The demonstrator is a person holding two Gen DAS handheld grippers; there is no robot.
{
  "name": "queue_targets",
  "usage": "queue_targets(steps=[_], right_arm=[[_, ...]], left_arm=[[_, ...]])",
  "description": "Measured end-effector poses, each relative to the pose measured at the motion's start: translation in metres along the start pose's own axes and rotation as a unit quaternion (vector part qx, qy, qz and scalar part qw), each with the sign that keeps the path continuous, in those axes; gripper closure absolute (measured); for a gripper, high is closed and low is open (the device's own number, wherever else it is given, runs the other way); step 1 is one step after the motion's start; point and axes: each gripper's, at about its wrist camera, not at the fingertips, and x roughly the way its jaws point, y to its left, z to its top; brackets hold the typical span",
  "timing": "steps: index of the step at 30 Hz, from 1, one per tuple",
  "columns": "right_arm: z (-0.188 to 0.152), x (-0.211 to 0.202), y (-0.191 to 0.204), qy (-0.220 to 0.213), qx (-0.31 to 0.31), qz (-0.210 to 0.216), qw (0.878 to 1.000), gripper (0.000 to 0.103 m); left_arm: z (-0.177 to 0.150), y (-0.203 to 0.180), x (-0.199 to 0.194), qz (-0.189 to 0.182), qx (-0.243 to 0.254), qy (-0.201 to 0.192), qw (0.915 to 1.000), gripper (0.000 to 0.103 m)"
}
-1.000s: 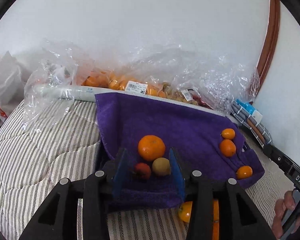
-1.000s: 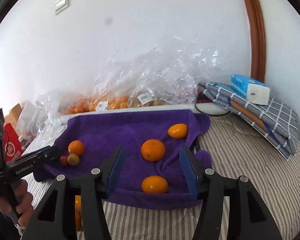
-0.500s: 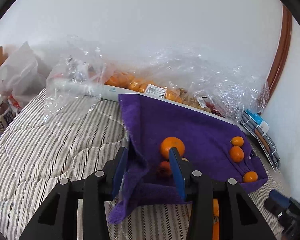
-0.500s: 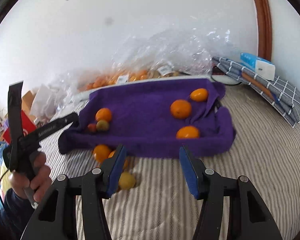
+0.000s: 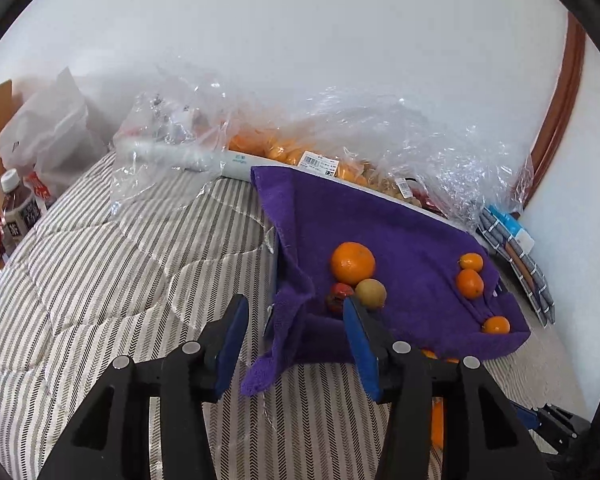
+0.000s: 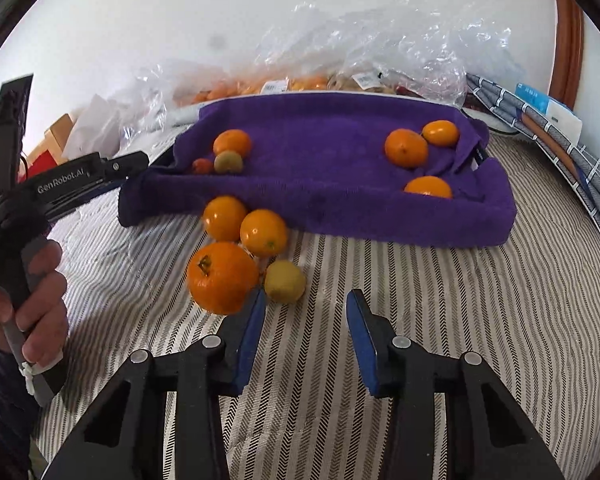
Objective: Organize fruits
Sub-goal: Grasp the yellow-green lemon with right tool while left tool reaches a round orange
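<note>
A purple towel (image 6: pixel 340 168) lies on the striped bed; it also shows in the left wrist view (image 5: pixel 412 248). On its left part sit an orange (image 5: pixel 353 263), a small red fruit (image 5: pixel 339 295) and a yellow-green fruit (image 5: pixel 370 293). On its right part lie three small oranges (image 6: pixel 406 148). In front of the towel lie a big orange (image 6: pixel 222 278), two smaller oranges (image 6: pixel 264 232) and a yellow fruit (image 6: pixel 285 281). My right gripper (image 6: pixel 306 314) is open and empty, just behind the yellow fruit. My left gripper (image 5: pixel 294 330) is open and empty over the towel's left corner; the right wrist view shows it (image 6: pixel 80 178) beside the towel.
Clear plastic bags of oranges (image 5: pixel 284 152) lie along the white wall behind the towel. A folded checked cloth with a blue box (image 6: pixel 548 108) is at the right. A bottle (image 5: pixel 18 208) and white bags (image 5: pixel 52 128) stand at the left of the bed.
My right gripper has pulled back from the towel toward the loose fruit in front of it. My left gripper has shifted left, off the orange group, to the towel's left corner.
</note>
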Motion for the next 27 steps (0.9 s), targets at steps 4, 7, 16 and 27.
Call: queue_targets(steps=[4,7,16,27], right_arm=[[0.003,0.006,0.003,0.01,-0.005,-0.006,1.0,0.06],[0.008,0.012,0.005,0.016,-0.008,-0.011,1.0,0.06],[0.02,0.026,0.005,0.018,-0.013,-0.014,1.0,0.074],[0.017,0.013,-0.011,-0.009,0.0,-0.027,1.0,0.077]], left_arm=[[0.0,-0.004,-0.006,0.002,0.012,-0.009,0.9999,0.056],[0.001,-0.004,-0.011,0.007,0.014,-0.016,0.9998,0.056],[0.0,-0.012,-0.017,0.02,0.033,-0.031,0.9988,0.056],[0.001,-0.005,-0.011,0.013,0.018,-0.015,0.9996,0.056]])
